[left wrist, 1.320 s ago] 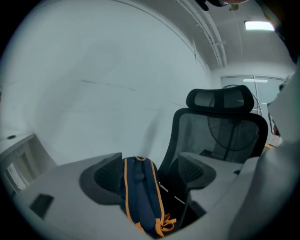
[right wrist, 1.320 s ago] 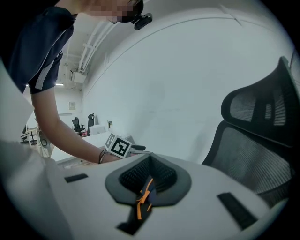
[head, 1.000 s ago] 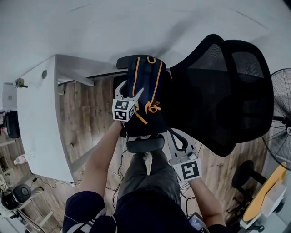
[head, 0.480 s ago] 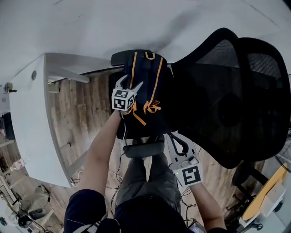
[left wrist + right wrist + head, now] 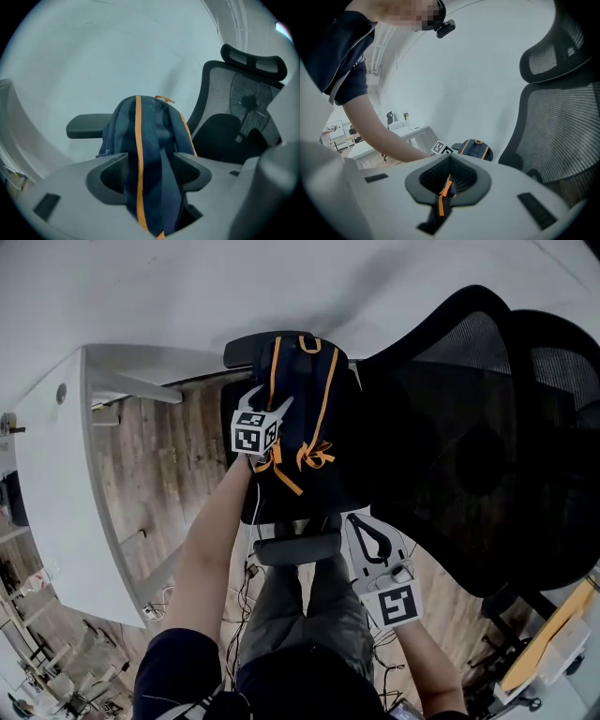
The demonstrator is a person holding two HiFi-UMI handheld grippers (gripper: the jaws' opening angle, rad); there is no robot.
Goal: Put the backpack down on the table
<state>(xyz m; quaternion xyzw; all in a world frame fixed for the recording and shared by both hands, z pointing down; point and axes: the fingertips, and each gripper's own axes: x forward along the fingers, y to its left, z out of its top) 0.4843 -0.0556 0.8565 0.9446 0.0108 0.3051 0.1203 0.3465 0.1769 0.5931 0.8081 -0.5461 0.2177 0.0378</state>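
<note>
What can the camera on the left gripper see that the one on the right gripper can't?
Only the left gripper view shows a fan behind the chair, and the left gripper, whose jaws have just been closing on the backpack between them. Only the right gripper view shows the person's arm and the right gripper pinching an orange strap. Both show the backpack and the chair.

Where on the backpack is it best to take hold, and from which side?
Probably the orange-edged strap of the backpack, from above over the near armrest: it stands upright on the chair, and that strap faces that side, narrow enough for jaws.
</note>
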